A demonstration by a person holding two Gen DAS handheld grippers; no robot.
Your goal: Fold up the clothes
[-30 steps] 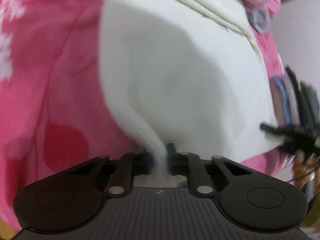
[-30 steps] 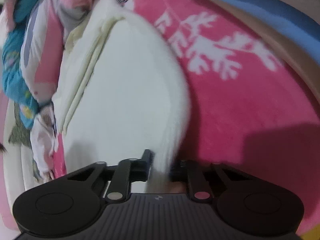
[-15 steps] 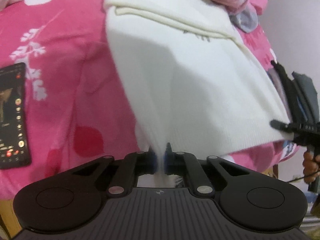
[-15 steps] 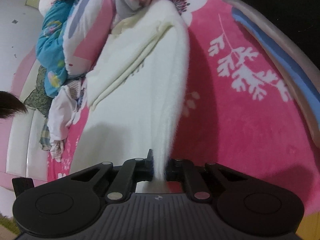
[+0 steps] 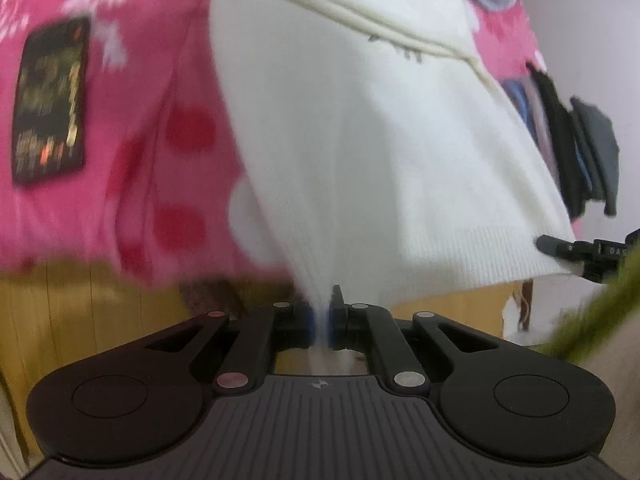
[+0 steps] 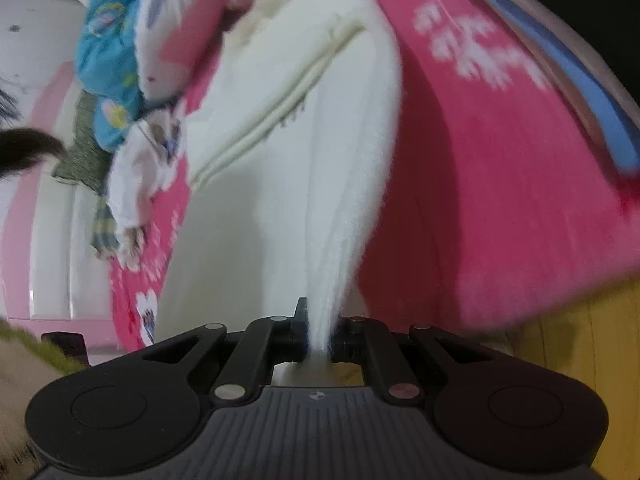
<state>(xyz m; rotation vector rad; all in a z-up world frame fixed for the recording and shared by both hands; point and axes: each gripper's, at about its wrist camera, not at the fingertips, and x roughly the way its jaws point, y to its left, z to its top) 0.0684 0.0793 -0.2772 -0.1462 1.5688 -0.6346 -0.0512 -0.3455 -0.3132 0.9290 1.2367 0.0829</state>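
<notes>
Left wrist view: the left gripper has its fingers closed on a bunched corner of the white sweater, and the knit fans out from that pinch, up and away over the pink blanket. The ribbed hem runs from the fingers off to the right, where the right gripper meets its far corner. A dark phone lies on the blanket to the left of the sweater, well apart from it. Dark folded clothes sit beyond the sweater's right edge. Yellow wood shows below the blanket's edge. The view is blurred.

Right wrist view: the right gripper has its fingers clamped on the sweater, the fabric squeezed into a narrow strand between them and widening as it stretches away across the blanket. A pile of colourful clothes lies against the sweater's far left side. The sweater is taut from the fingers up to its cream-trimmed far part.
</notes>
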